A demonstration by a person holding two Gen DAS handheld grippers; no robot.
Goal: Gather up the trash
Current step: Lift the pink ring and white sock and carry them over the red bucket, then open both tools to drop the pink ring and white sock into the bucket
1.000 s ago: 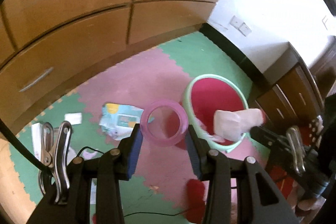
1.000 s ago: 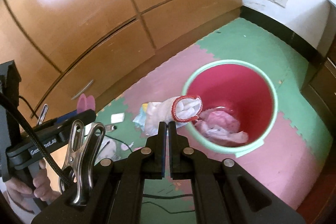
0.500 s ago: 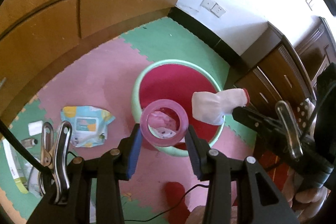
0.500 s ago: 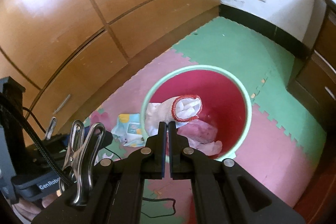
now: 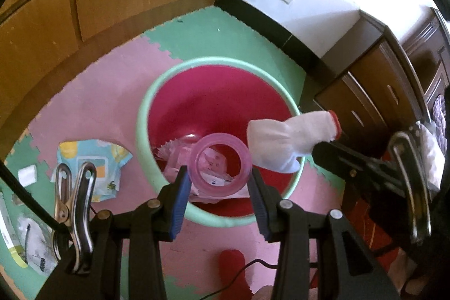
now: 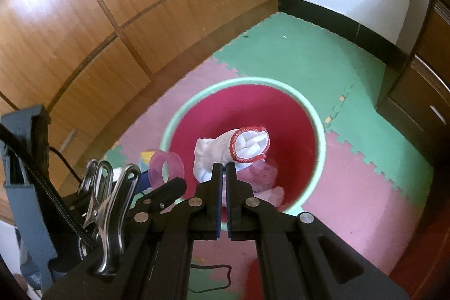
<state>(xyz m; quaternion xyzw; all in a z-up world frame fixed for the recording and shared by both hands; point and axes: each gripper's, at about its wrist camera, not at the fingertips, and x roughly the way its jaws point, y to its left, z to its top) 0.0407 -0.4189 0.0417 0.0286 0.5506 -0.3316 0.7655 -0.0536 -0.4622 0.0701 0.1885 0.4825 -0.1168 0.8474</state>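
My left gripper (image 5: 219, 182) is shut on a clear pink plastic cup (image 5: 220, 165) and holds it above the near side of the red bin with a green rim (image 5: 140, 120). My right gripper (image 6: 223, 173) is shut on a white glove with a red cuff (image 6: 239, 149) and holds it over the bin (image 6: 317, 131). The glove also shows in the left wrist view (image 5: 289, 142), at the bin's right rim. The cup shows in the right wrist view (image 6: 166, 166) at the bin's left. Crumpled pink and white wrappers (image 5: 171, 156) lie in the bin.
A blue and yellow wrapper (image 5: 92, 162) and small white scraps (image 5: 26, 175) lie on the pink and green foam floor mat left of the bin. Wooden cupboards (image 6: 84, 18) stand behind. Dark drawers (image 5: 374, 92) stand at the right. A cable (image 6: 213, 272) runs on the floor.
Both grippers have moved right and forward over the bin with their loads. The bin now sits centred under the cup and the glove.
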